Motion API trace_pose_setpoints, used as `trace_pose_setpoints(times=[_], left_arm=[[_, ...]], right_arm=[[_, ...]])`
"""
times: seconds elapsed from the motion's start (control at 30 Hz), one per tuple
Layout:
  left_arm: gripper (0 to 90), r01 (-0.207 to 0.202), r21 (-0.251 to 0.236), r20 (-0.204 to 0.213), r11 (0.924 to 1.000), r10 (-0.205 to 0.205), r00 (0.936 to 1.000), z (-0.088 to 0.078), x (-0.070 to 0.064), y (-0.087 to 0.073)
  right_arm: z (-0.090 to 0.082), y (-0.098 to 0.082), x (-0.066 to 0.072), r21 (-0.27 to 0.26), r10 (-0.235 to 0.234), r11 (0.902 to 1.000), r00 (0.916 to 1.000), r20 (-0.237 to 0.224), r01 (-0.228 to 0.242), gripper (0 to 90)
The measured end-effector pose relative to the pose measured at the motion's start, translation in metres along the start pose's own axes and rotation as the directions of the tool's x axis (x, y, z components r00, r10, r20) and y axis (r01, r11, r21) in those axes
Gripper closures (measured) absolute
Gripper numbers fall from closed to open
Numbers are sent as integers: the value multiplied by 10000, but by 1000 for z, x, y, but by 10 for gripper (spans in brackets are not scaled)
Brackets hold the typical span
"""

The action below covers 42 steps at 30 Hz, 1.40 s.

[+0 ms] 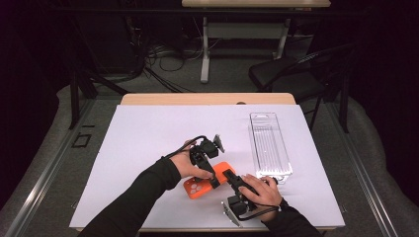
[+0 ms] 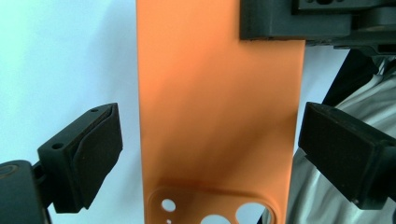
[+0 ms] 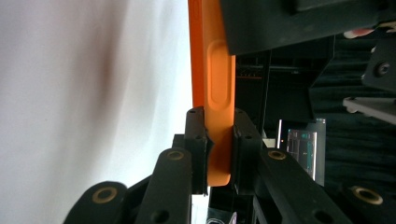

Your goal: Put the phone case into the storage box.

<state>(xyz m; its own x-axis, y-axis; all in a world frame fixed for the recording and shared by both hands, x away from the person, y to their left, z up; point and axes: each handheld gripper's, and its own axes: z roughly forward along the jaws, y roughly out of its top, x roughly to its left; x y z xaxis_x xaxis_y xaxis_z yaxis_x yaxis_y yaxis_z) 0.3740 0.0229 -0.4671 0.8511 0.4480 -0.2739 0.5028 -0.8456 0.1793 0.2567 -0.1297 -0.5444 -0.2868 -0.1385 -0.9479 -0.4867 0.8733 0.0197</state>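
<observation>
In the right gripper view the right gripper (image 3: pixel 218 144) pinches the end of an orange phone case (image 3: pixel 215 93) edge-on, its black pads pressed on both faces of the thin shell — a long oval button bump shows on the case's side, a detail that the high view is too small to give. In the left gripper view the left gripper (image 2: pixel 208 154) stands with its fingers (image 2: pixel 95 154) spread wide on either side of the case (image 2: pixel 215 107), a clear gap between each pad and the orange edges; the flat back faces the camera, the camera cut-out with its round holes at the bottom edge.

The high view places it all: the case (image 1: pixel 197 187) lies low over the white sheet (image 1: pixel 148 133) near the table's front edge, between the two hands, the left gripper (image 1: pixel 213 178) and the right gripper (image 1: pixel 228 176) meeting at its far end. A clear plastic tray (image 1: pixel 269 148) lies just to the right — apart from the case.
</observation>
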Motion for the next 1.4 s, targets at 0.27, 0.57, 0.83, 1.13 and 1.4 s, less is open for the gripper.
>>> trace_pose_setpoints(times=[0.27,0.57,0.83,1.13,1.4], left_arm=[[35,139,-428,-242,9990,-149,9996,-12,2,-7],[28,448,-891,-553,9950,-498,9972,-24,10,-16],[31,742,-1286,-814,9889,-851,9930,-33,22,-27],[44,942,-1519,-1287,9839,-1142,9851,-40,29,-37],[52,1219,-1694,-1333,9780,-1453,9804,-41,37,-46]], right_arm=[[1,-3,-1,71,275,9996,9995,-180,-274,802],[1,-6,-2,88,505,9987,9985,-230,-503,802],[1,-7,-3,129,882,9961,9949,-499,-876,802],[1,-11,-6,-178,2060,9779,9749,-848,-2082,802],[-1,-12,-10,-217,3089,9486,9386,-1536,-3157,802]])
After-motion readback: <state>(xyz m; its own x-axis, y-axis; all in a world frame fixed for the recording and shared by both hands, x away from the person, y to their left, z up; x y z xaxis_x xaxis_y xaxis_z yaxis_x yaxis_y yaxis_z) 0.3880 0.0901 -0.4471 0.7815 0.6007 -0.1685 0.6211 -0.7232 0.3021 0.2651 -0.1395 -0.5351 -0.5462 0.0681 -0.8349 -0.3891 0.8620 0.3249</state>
